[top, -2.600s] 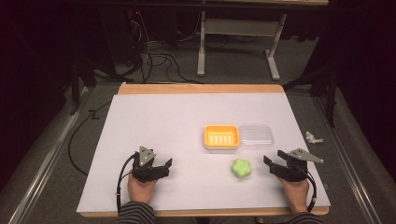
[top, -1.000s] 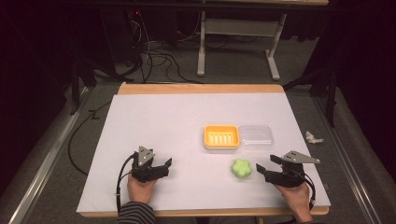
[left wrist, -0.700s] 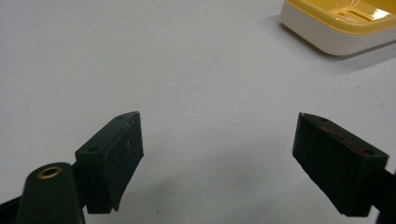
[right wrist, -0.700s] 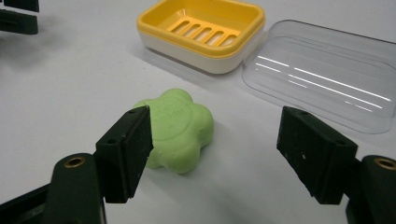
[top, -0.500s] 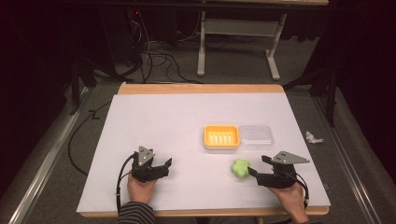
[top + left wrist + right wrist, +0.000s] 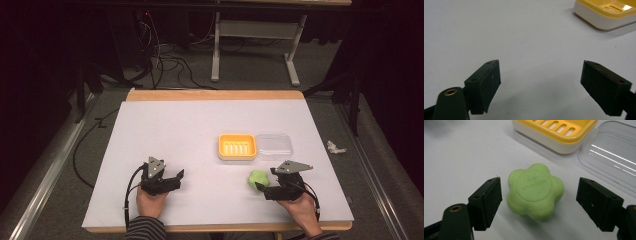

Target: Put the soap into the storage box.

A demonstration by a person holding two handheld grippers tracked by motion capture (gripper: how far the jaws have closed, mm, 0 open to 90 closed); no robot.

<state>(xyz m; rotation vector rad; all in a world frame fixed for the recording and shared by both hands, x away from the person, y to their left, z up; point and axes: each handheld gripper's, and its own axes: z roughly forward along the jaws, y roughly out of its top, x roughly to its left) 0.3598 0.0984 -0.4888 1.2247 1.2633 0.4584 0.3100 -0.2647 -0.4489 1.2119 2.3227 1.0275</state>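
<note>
A green flower-shaped soap (image 6: pixel 535 191) lies on the white table top, also visible in the high view as the soap (image 6: pixel 258 177), just in front of a yellow soap dish (image 6: pixel 237 146). My right gripper (image 6: pixel 538 195) is open; its jaws have just been opening and now stand on either side of the soap without touching it. From above, the right gripper (image 6: pixel 262 187) sits at the soap's near right side. My left gripper (image 6: pixel 176 178) rests open at the front left, with bare table between its jaws in the left gripper view (image 6: pixel 540 75).
A clear plastic lid (image 6: pixel 273 145) lies right of the yellow dish (image 6: pixel 554 135). The dish's corner (image 6: pixel 604 15) shows far off to the left gripper's right. A crumpled white scrap (image 6: pixel 335 147) lies on the floor right of the table. The table's wooden front edge (image 6: pixel 215 228) is close behind both hands.
The right gripper has slid left along the table up to the soap and its jaws have widened around it. The left gripper has stayed put.
</note>
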